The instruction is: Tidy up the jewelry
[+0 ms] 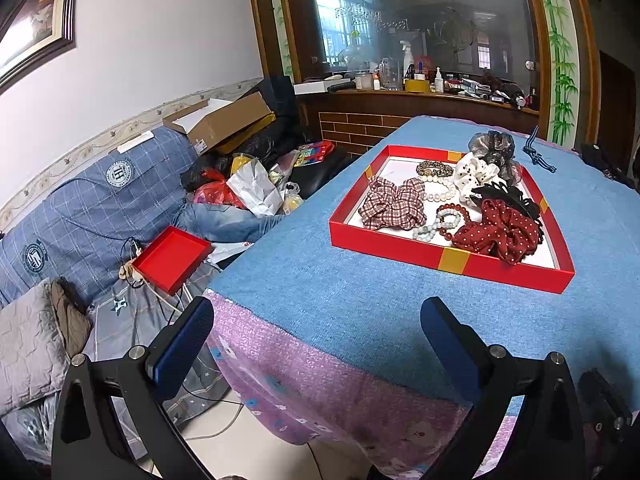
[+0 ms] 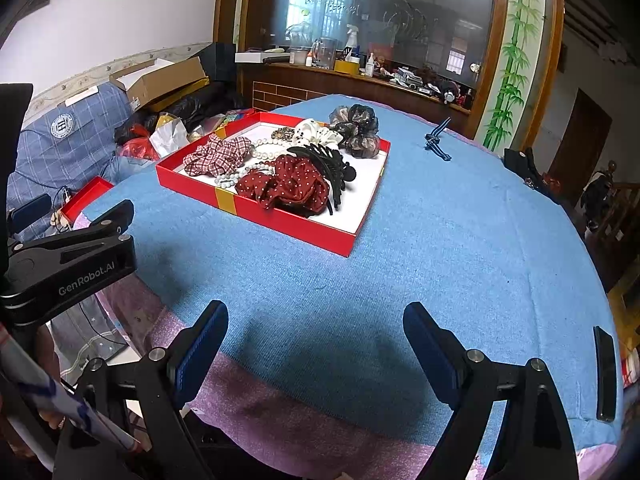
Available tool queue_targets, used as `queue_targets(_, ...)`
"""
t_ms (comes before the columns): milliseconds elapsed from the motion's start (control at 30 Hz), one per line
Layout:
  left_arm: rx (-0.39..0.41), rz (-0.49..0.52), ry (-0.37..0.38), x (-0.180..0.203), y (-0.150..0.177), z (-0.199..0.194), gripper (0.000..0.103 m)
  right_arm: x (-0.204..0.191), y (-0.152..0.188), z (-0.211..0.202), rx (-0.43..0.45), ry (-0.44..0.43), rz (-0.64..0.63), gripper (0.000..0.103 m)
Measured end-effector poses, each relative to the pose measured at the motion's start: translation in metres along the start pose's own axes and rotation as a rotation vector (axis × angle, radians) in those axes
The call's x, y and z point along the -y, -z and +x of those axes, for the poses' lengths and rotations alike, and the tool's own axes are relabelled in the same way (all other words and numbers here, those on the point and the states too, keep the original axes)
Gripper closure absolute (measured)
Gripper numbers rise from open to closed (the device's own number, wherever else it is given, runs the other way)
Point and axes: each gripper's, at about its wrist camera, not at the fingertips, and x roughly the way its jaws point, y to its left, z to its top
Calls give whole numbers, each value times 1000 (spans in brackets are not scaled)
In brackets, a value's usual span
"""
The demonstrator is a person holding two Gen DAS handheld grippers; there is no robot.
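A shallow red box (image 1: 404,249) (image 2: 276,220) lies on the blue cloth. It holds a plaid scrunchie (image 1: 394,204) (image 2: 218,158), a dark red dotted scrunchie (image 1: 500,234) (image 2: 288,186), a white dotted one (image 1: 476,174), a dark sheer one (image 1: 494,146) (image 2: 358,126), bead bracelets (image 1: 438,192) and a black claw clip (image 2: 332,168). A blue striped hair tie (image 1: 538,156) (image 2: 438,142) rests on the cloth beyond the box. My left gripper (image 1: 318,316) hangs open over the table's near left corner, nothing between its fingers. My right gripper (image 2: 316,320) stands open and empty over the near cloth.
A red lid (image 1: 174,258) lies on the cluttered sofa (image 1: 88,200) left of the table. A dark phone (image 2: 604,374) sits at the cloth's right edge. The left gripper's body (image 2: 68,264) shows at the left of the right wrist view. A wooden counter (image 1: 420,98) stands behind.
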Motion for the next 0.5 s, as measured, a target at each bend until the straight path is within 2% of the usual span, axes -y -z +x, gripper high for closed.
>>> queue_targets(500, -29, 6, -21, -3, 4, 3, 0, 0, 0, 1, -6, -2, -1, 11)
